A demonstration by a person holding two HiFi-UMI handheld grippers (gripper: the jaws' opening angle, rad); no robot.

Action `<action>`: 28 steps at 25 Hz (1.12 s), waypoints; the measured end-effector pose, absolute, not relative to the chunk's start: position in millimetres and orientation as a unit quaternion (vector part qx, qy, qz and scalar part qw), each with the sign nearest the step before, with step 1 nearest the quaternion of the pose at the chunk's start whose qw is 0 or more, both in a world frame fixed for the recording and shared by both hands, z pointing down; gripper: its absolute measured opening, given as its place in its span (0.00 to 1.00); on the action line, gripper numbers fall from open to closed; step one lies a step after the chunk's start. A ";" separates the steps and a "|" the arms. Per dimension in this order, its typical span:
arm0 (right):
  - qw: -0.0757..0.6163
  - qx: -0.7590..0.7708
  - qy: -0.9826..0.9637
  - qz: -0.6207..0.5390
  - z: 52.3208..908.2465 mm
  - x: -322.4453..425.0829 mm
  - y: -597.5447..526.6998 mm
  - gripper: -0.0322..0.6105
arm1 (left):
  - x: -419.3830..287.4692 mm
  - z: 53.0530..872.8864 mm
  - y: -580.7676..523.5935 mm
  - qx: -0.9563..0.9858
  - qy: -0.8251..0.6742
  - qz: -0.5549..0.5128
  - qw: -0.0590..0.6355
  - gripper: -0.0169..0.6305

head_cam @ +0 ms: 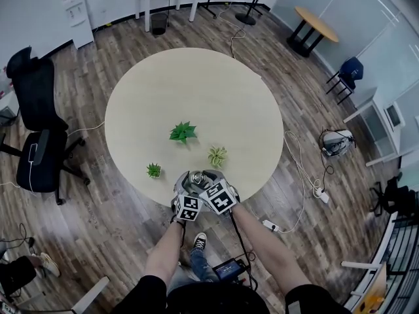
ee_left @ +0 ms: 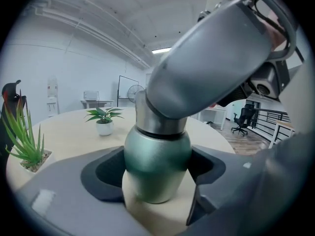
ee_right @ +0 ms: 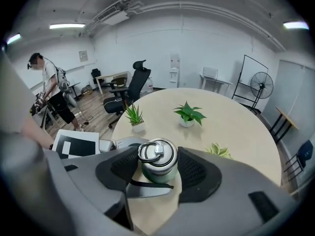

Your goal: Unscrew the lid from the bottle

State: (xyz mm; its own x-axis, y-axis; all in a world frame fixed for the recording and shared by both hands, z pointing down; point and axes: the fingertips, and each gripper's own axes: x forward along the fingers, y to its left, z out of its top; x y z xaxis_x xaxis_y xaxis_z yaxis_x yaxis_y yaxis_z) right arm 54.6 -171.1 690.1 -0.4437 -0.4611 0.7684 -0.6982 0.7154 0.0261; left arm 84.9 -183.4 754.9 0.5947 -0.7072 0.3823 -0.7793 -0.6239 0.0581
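Looking down from the head view: the bottle stands on the round pale table at the edge nearest you, long axis vertical, top pointing up. Your left gripper and right gripper are both on it. Three small potted plants sit further in on the table. Wood-plank floor, a black office chair to the left, and a small round side table at top right.

Left gripper view: the jaws stand wide, clamped on the bottle's green body, with a pad against each side. The base is on the tabletop, a steel neck band sits above, and the bottle is upright. The right gripper's grey housing covers the top.

Right gripper view: aimed steeply down at the steel lid, its ring handle lying flat on top. The jaws are narrower, pads against the lid on both sides with no gap visible. White walls, a standing fan, and a person at far left.
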 end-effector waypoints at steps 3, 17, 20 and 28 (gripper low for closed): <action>0.433 0.271 -0.853 0.105 688.9 54.5 -167.1 0.44 | 84.6 755.8 -183.3 0.886 -0.419 0.164 0.110 0.61; 0.378 0.351 -0.831 0.210 678.4 50.3 -177.1 0.58 | 85.1 754.5 -183.5 0.886 -0.419 0.164 0.110 0.61; 0.368 0.419 -0.792 0.248 684.1 55.4 -179.5 0.54 | 85.0 754.0 -183.0 0.886 -0.420 0.164 0.109 0.61; 0.414 0.334 -0.824 0.196 688.6 52.5 -173.7 0.44 | 85.5 755.2 -182.6 0.887 -0.418 0.163 0.110 0.61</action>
